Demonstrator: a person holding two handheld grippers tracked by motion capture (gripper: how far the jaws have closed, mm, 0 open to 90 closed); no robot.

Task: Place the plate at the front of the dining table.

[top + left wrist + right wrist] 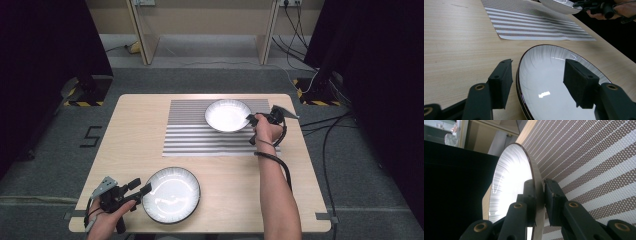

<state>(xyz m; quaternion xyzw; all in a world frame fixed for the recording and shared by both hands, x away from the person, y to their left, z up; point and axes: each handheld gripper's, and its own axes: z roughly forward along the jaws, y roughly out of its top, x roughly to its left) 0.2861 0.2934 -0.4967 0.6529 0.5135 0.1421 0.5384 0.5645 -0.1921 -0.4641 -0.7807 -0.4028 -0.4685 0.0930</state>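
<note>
A: What is the surface showing?

B: A pale wooden table is standing on grey carpet, with a grey-and-white striped placemat lying across its far half. Black curtains are hanging at both sides of the room, a light wooden desk frame is standing beyond the table, and cables are trailing over the floor at the right.

A: And the right gripper?

B: The right gripper is pinching the rim of the far plate, one jaw inside the rim and one outside, pressed against it. That white, dark-edged plate is sitting over the placemat's far edge; whether it is lifted off the mat I cannot tell.

A: The left one?

B: The left gripper is being held with its jaws spread, straddling the rim of the near plate; in the left gripper view one pad is hovering outside the rim and the other above the bowl, neither touching. This plate is resting on bare wood near the table's front edge, well apart from the placemat
</note>
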